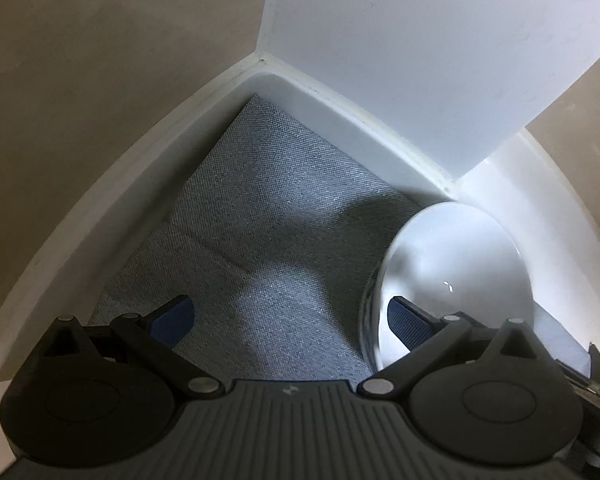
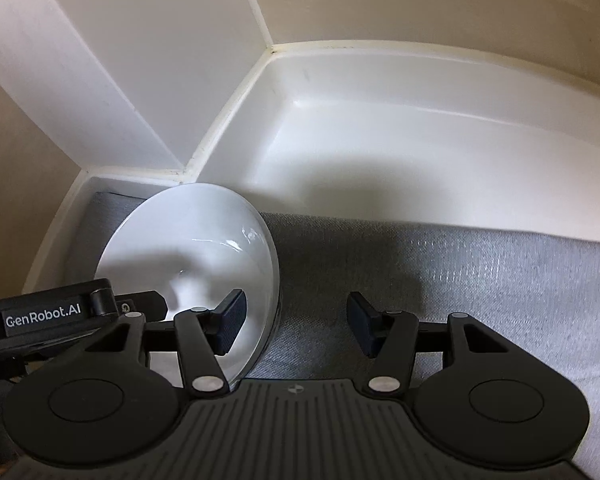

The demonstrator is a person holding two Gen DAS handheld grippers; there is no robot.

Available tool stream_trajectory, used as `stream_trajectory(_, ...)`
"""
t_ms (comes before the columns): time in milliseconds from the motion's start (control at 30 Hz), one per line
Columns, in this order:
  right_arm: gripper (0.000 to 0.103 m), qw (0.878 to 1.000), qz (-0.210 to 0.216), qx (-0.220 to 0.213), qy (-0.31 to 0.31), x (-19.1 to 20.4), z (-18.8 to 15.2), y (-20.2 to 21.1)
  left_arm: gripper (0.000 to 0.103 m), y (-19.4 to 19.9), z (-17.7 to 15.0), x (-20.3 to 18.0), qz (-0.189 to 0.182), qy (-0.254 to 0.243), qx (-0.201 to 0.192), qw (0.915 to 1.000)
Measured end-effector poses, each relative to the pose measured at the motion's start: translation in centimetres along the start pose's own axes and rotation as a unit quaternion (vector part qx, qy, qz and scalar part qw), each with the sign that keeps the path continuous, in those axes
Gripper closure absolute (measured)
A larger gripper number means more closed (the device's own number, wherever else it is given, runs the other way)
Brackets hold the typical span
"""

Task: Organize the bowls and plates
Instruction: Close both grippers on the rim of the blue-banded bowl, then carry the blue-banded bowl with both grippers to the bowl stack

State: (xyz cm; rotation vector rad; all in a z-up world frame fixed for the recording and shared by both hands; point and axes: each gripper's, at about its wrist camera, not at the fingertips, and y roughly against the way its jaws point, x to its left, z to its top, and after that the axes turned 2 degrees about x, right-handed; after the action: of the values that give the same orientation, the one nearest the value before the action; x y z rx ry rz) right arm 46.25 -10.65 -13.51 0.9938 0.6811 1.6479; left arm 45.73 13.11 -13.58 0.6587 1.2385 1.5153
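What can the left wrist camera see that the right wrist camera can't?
Only the left wrist view shows the left gripper head-on, its jaws wide apart, one pad inside the bowl and one outside over the mat.

Only the right wrist view shows the right gripper, also with jaws apart straddling the bowl's rim, plus the left gripper's body with its GenRobot.AI label poking in from the side.

Both show the same white bowl, the grey woven mat under it, and the white raised ledge against the beige wall.
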Motion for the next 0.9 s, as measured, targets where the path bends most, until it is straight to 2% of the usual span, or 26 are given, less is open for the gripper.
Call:
stream_trajectory(100, 0.054, 1.000, -0.008, -0.003, 0.018, 0.4, 0.1, -0.1, 0.000, -0.3, 0.1, -0.5, 0.007, -0.014, 0.005, 0.9999)
stream_trajectory(167, 0.077, 1.000, 0.006, -0.003, 0.024, 0.4, 0.0, 0.0, 0.003, -0.4, -0.2, -0.8, 0.015, -0.030, 0.003, 0.9994)
stream_trajectory(200, 0.086, 1.000, 0.016, -0.002, 0.021, 0.4, 0.0, 0.0, 0.010, -0.3, -0.3, -0.9, 0.019, -0.039, -0.001, 0.9991)
stream_trajectory(233, 0.089, 0.999, 0.023, -0.001, 0.022, 0.5, 0.0, 0.0, 0.016, 0.0, -0.6, -1.2, 0.015, -0.047, -0.008, 0.9988)
stream_trajectory(300, 0.089, 0.999, 0.021, -0.005, 0.033, 1.0, -0.1, 0.2, 0.060, 0.7, -0.7, -1.2, -0.027, -0.053, -0.009, 0.9982)
stream_trajectory(367, 0.089, 0.999, 0.022, -0.007, 0.036, 1.1, 0.0, 0.1, 0.080, 0.9, -0.5, -1.2, -0.052, -0.046, 0.004, 0.9976)
stream_trajectory(433, 0.089, 0.999, 0.025, -0.004, 0.032, 1.1, 0.0, 0.1, 0.090, 1.0, -0.6, -1.3, -0.059, -0.056, 0.002, 0.9967)
stream_trajectory(667, 0.088, 0.999, 0.033, 0.013, 0.033, 1.4, -0.1, 0.9, 0.092, 2.0, -1.4, -1.8, -0.062, -0.078, 0.005, 0.9950)
stream_trajectory(900, 0.088, 0.998, 0.028, -0.016, 0.053, 2.8, -0.6, 4.2, 0.092, 4.9, -2.2, -1.6, -0.081, -0.084, -0.021, 0.9929)
